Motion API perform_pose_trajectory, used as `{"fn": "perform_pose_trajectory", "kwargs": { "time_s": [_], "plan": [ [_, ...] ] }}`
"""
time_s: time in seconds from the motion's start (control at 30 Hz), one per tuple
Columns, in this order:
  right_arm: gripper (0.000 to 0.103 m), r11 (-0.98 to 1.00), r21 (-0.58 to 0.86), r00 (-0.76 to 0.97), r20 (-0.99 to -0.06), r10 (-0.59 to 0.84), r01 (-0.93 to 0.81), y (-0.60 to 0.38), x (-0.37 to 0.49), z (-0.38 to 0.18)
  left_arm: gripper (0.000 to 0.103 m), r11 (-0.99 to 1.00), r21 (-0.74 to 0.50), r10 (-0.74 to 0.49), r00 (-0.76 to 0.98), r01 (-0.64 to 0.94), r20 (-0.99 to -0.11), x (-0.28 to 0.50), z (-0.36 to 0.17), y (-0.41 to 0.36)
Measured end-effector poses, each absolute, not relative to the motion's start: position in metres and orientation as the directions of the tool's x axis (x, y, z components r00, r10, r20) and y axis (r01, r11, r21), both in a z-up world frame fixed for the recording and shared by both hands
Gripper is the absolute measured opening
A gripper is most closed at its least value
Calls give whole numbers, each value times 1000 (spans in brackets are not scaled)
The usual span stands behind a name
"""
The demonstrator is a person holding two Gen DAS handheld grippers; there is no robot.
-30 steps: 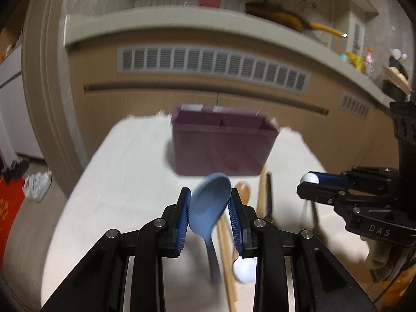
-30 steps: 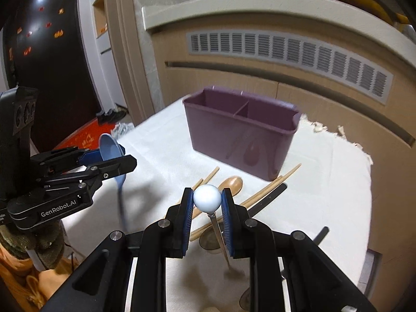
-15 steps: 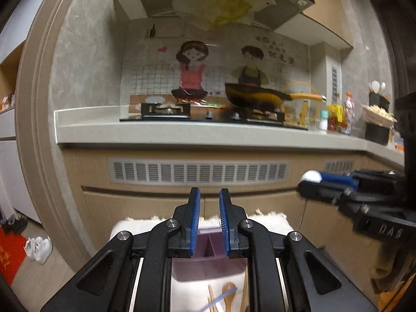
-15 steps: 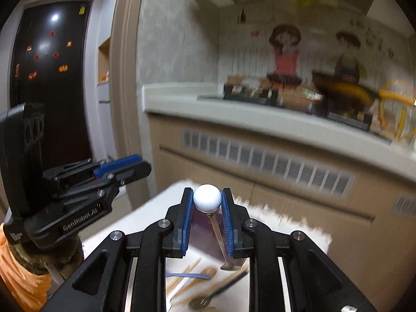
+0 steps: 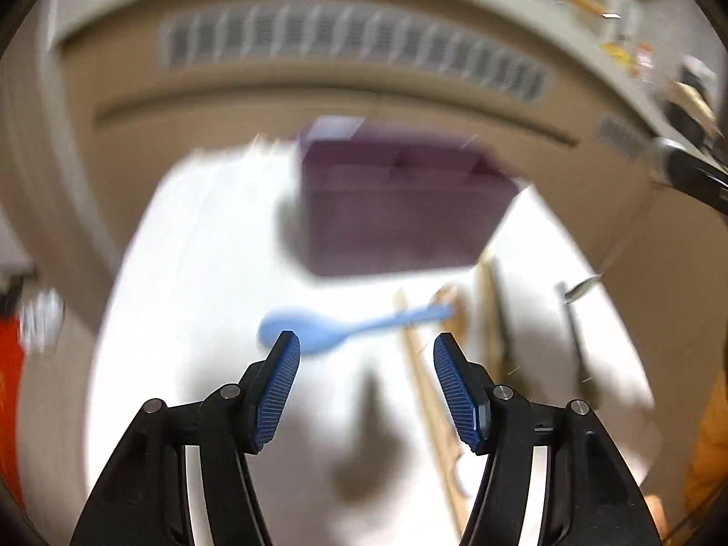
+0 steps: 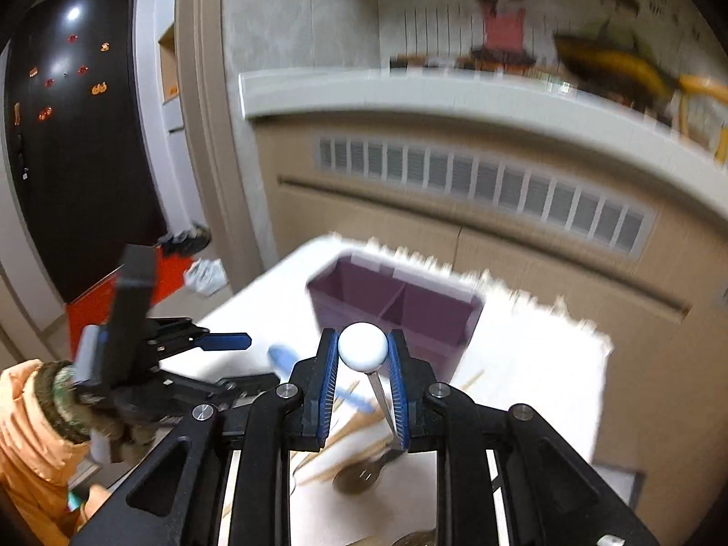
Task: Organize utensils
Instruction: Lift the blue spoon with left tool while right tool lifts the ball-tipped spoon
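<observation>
Left gripper (image 5: 366, 380) spread wide, nothing between its fingers, blue spoon (image 5: 314, 330) lying just ahead on the white cloth; right gripper (image 6: 362, 384) clamped on the white-knobbed utensil (image 6: 362, 346), likely headed for the purple caddy (image 6: 400, 307) beyond

Black tongs (image 5: 366, 380), ribbed blue pads (image 5: 278, 391), silver screws; orange sleeve (image 6: 32, 432)
</observation>
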State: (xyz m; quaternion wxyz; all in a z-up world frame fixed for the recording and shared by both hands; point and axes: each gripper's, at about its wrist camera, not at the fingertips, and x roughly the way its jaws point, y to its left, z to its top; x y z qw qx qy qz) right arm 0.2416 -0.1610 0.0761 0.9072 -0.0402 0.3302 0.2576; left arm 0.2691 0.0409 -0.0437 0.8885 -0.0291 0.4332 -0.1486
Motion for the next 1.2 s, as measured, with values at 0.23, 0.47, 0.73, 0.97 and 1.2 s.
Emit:
{"fn": "perform_pose_trajectory", "kwargs": {
  "time_s": [0.23,0.47,0.73,0.97,1.2],
  "plan": [
    [20,861,115,610,-659,439,-496,-157,249,39,63,927,-376,-338,477,19,-811,287,-93,57],
    [20,864,125,606,-663,439,-488,-157,255,19,69,930,-317,-179,527,-184,-831,325,-94,51],
    [20,870,145,612,-657,440,-470,-165,258,11,57,991,-16,68,608,-132,-791,341,-104,10],
    [20,872,138,614,-658,435,-470,-169,253,13,17,997,-71,-26,654,-42,-756,310,-95,27],
    [20,867,142,606,-662,441,-477,-168,247,19,12,992,-114,-122,742,63,-659,262,-60,33]
  ]
}}
